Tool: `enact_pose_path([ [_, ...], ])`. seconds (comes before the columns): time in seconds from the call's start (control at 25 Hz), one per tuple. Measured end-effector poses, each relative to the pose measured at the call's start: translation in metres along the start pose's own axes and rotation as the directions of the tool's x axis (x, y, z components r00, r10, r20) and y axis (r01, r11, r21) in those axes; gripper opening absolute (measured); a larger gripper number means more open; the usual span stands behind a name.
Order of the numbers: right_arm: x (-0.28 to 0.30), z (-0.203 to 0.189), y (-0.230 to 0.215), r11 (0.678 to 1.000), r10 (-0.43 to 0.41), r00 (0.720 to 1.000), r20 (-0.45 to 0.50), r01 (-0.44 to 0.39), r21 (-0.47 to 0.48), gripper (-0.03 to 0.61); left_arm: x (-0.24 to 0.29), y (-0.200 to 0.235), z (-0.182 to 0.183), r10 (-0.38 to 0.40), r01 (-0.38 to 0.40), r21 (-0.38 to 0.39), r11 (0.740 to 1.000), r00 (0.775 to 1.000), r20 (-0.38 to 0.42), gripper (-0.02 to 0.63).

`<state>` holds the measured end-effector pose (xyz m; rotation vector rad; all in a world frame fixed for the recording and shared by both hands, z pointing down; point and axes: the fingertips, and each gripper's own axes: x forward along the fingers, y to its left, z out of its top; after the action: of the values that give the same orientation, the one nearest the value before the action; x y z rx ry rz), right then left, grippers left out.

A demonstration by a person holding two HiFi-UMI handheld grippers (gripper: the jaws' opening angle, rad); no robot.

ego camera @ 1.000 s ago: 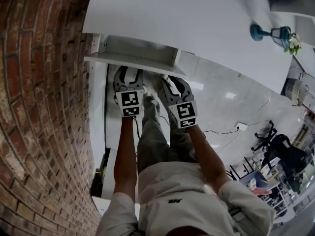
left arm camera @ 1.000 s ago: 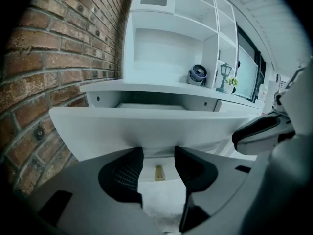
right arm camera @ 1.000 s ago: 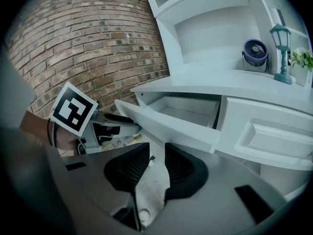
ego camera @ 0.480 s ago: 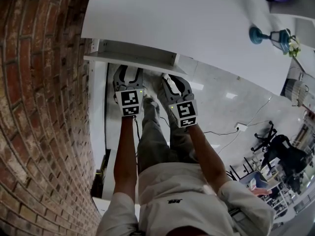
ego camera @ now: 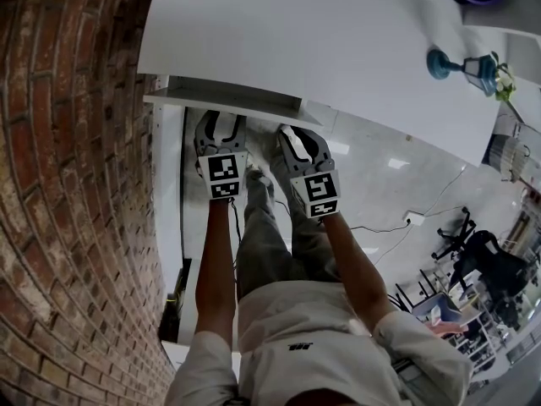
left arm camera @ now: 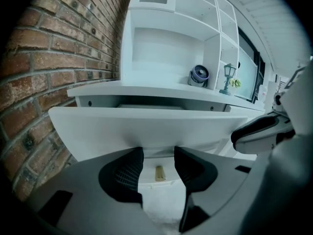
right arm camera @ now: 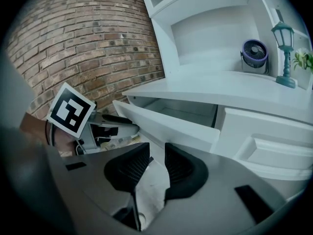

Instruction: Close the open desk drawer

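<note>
The white desk drawer juts out a short way under the desktop, beside the brick wall. My left gripper is just below its front panel, which fills the left gripper view; its jaws stand open and empty right at the panel's lower edge. My right gripper hovers to the right near the drawer's corner, its jaws a narrow gap apart with nothing between them. From the right gripper view I see the drawer's empty inside and the left gripper's marker cube.
A brick wall runs close on the left. On the desktop stand a small fan and a teal lantern lamp beside a plant. A closed drawer lies to the right. Cables and a chair are on the floor.
The drawer has slid inward; less of its inside shows beyond the desk edge. Both grippers have followed it forward and stay just under the front panel.
</note>
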<state>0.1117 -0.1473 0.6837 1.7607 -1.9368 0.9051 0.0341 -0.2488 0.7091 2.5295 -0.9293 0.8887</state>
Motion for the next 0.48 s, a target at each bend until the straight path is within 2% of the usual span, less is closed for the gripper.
enact_pose_path([
  [0.48, 0.009, 0.007, -0.010, 1.000, -0.007, 1.000, 0.015, 0.007, 0.006, 0.100, 0.012, 0.003, 0.010, -0.004, 0.004, 0.002, 1.000, 1.000, 0.003, 0.215],
])
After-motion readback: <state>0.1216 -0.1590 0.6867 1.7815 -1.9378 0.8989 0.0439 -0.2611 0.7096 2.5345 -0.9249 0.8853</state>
